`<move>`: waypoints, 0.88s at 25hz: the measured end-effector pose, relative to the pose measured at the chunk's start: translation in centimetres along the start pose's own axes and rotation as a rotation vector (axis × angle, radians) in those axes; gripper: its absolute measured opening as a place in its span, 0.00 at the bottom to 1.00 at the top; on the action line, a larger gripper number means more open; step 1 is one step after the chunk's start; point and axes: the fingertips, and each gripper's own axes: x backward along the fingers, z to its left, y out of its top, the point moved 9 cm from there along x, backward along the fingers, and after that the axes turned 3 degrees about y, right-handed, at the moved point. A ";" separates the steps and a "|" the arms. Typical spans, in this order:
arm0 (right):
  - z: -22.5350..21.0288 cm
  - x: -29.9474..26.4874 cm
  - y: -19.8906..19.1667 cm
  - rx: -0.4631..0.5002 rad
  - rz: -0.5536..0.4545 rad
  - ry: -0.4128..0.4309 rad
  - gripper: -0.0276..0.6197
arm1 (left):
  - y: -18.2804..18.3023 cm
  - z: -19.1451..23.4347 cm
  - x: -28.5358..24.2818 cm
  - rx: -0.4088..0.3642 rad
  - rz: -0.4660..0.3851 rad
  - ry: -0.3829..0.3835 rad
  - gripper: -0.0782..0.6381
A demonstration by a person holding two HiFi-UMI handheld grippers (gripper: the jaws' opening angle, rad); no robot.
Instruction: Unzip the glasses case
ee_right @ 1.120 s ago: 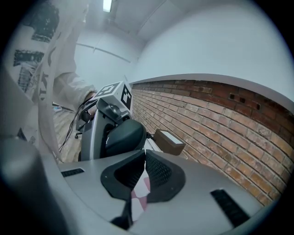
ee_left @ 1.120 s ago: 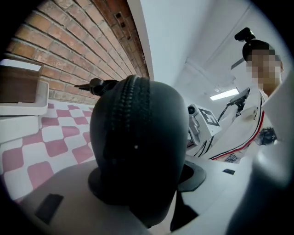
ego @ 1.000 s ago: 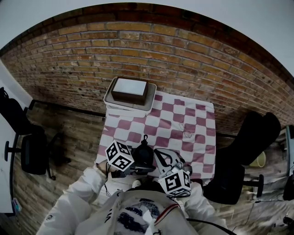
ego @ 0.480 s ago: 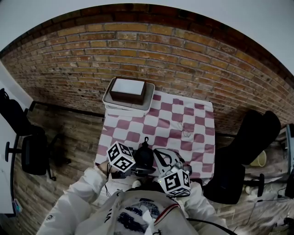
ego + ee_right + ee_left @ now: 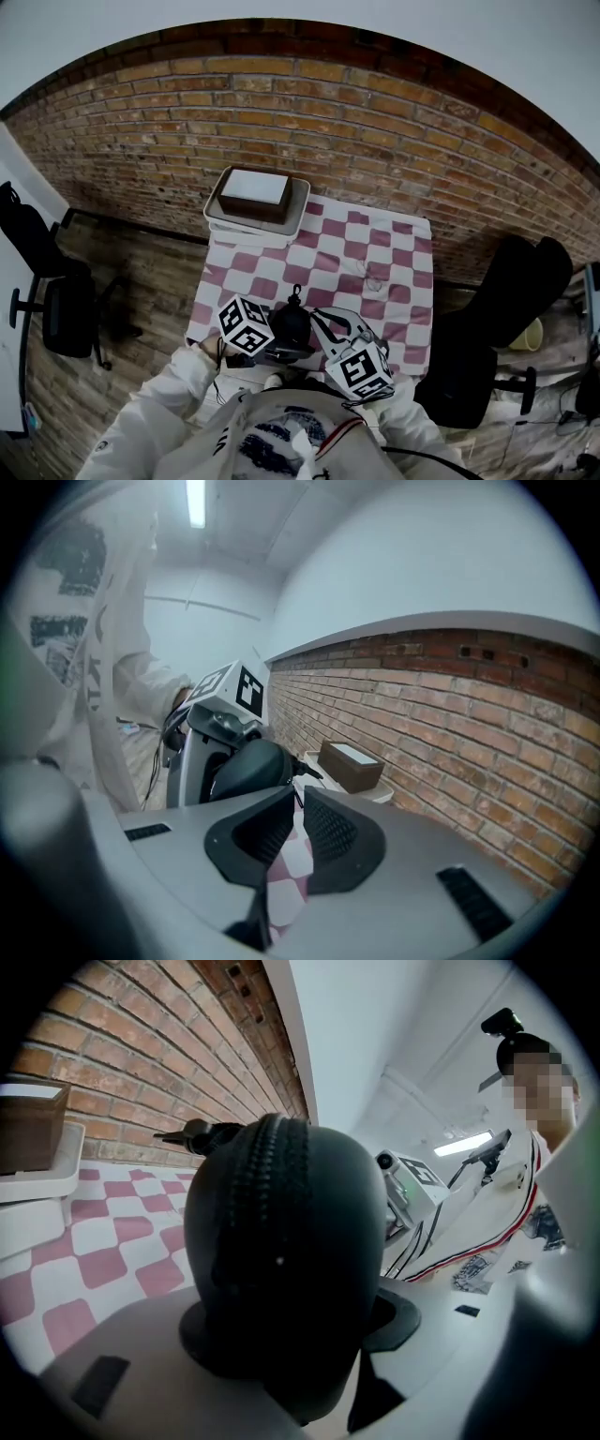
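1. Now the left hand-held gripper [image 5: 298,1330] is clamped on the case [image 5: 281,1241], which it holds over the near edge of the bench [image 5: 375,244] with the zip [image 5: 267,1171] along the top ridge.
2. The right hand-held gripper [image 5: 298,799] has its jaws together just right of the case. Whether they pinch what looks like the pull [image 5: 296,292], I cannot tell.
3. Pinch the pull firmly and draw it along the zip's curve. The left clamp should stay on the case's sides and off the teeth.
4. The far and right parts of the bench are open for this.
5. The tray [image 5: 217,214] and box [image 5: 255,190] sit well apart at the far left. The person's body crowds the near side.
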 end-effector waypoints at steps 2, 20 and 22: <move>-1.0 0.4 -0.5 -0.053 -0.013 0.040 0.08 | 0.5 0.1 -0.7 -0.008 0.000 0.005 0.46; -7.6 3.8 -2.5 -0.264 -0.199 0.296 0.24 | 4.6 1.1 -4.3 -0.025 -0.065 0.096 0.46; -7.5 3.9 -2.6 -0.282 -0.221 0.317 0.27 | 4.7 0.7 -4.7 -0.041 -0.065 0.085 0.46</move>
